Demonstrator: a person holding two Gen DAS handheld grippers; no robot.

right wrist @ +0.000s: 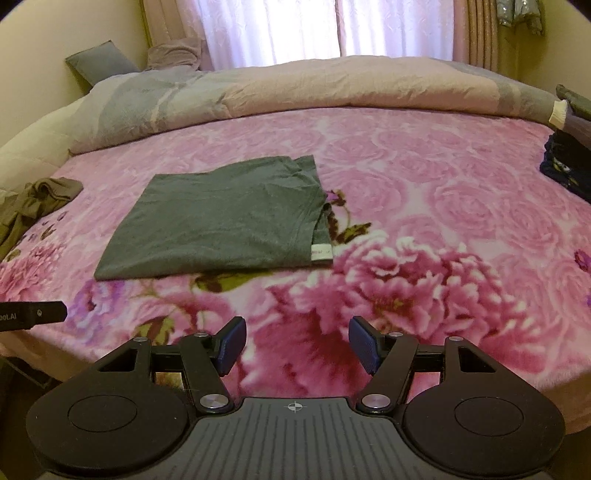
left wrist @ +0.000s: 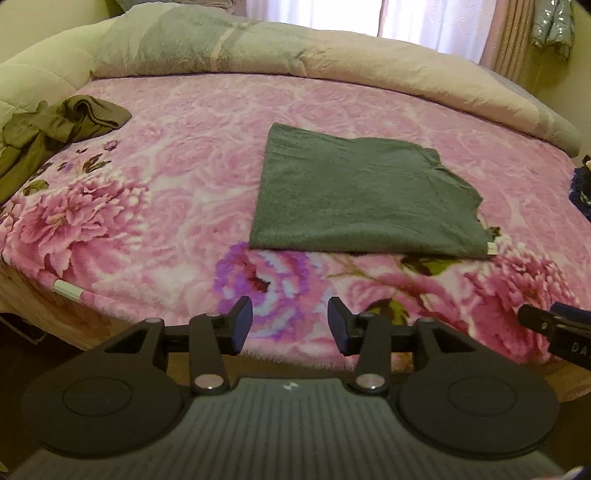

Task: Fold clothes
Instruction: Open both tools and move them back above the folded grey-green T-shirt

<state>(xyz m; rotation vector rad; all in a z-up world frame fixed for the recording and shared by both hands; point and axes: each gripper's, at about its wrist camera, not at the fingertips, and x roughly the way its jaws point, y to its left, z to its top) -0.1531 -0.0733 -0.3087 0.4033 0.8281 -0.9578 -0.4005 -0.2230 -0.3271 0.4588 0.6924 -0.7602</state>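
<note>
A grey shirt [left wrist: 364,194] lies folded into a flat rectangle on the pink flowered blanket [left wrist: 177,177] of the bed, about midway between the blanket's left and right edges and nearer its front edge than the rolled duvet [left wrist: 332,62] along the back. A white label [right wrist: 320,254] shows at the shirt's front right corner. The left gripper [left wrist: 290,326] hangs over the blanket's front edge, short of the shirt, its jaws apart with nothing between them. The right gripper [right wrist: 297,345] also hangs over the front edge, to the right of the shirt, jaws spread wide and empty. Neither touches the shirt. An olive garment [left wrist: 55,129] lies crumpled at the blanket's left edge, well apart from the shirt. Dark clothes [right wrist: 567,162] sit at the right edge. Pale curtains [right wrist: 273,29] hang behind the bed.
</note>
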